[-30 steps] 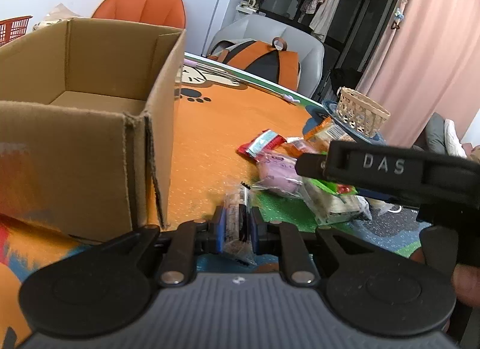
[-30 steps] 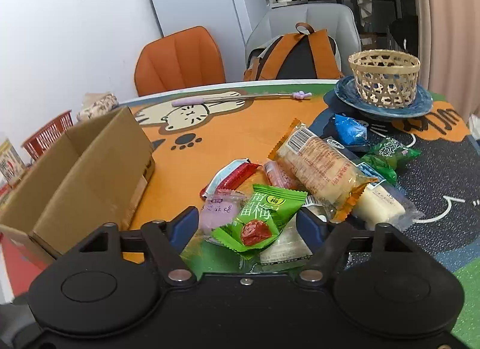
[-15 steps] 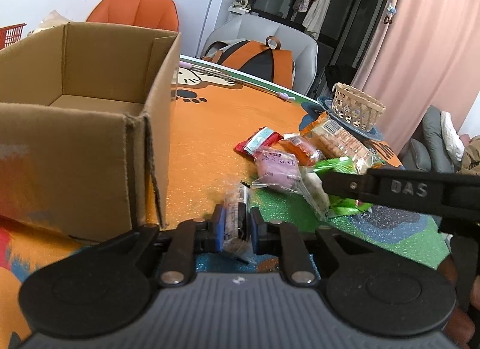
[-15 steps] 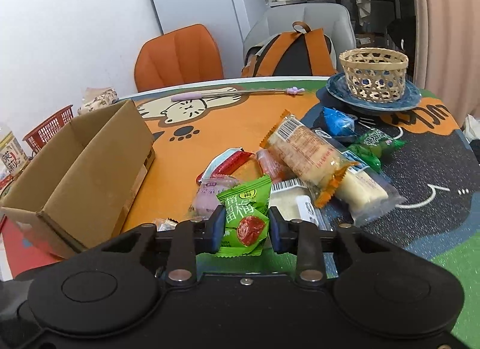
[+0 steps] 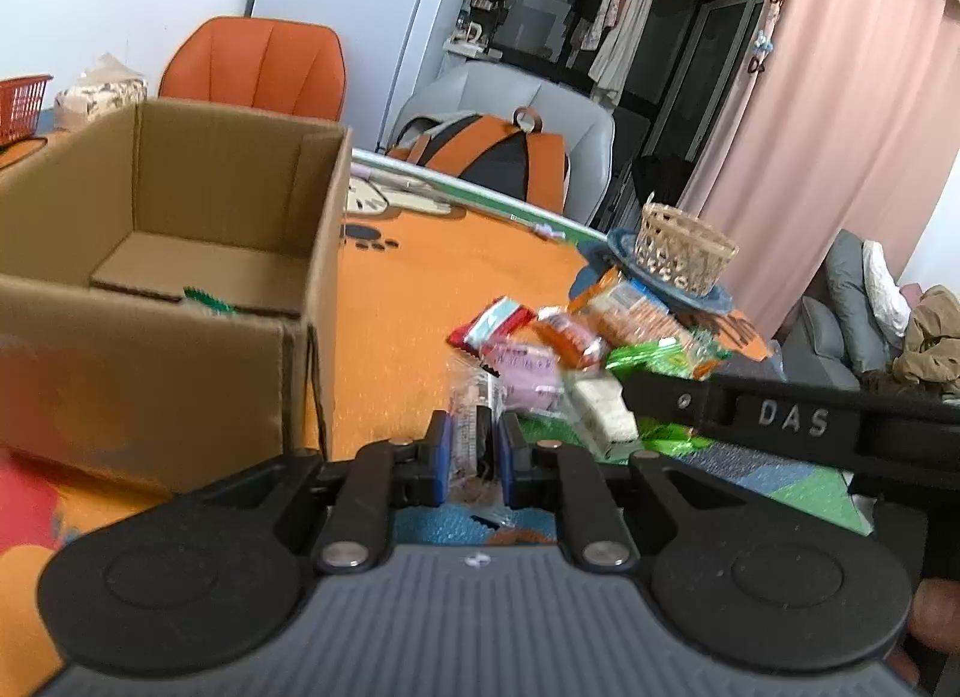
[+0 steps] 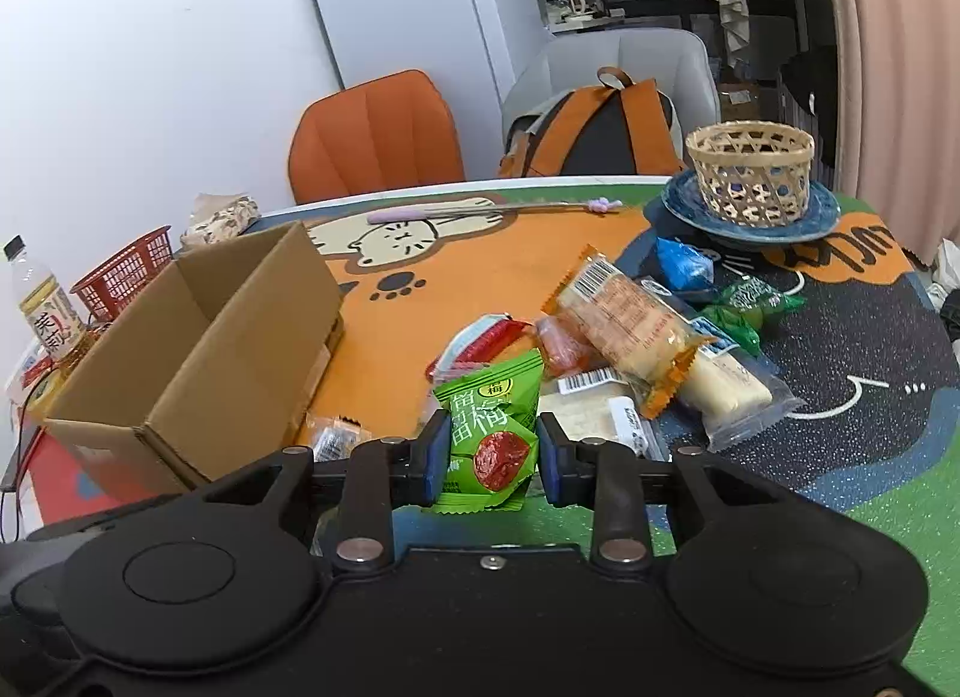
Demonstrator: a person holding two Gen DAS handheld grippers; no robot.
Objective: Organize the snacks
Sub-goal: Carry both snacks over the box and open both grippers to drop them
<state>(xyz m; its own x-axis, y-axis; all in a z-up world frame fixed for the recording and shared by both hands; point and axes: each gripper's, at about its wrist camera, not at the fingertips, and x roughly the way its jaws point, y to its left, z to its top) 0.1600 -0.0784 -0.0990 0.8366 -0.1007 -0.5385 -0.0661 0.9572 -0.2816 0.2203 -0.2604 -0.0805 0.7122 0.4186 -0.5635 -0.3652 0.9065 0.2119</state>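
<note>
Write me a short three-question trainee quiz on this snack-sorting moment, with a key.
1. True or false: the right gripper is shut on the green plum packet.
2. What does the left gripper hold? A) a clear-wrapped snack B) a bottle C) nothing
3. Fill in: the woven basket stands on a blue ____.

Key: 1 true. 2 A, the clear-wrapped snack. 3 plate.

clear snack packet (image 5: 472, 427): upright | green plum packet (image 6: 489, 433): upright | cardboard box (image 5: 180, 253): open
</note>
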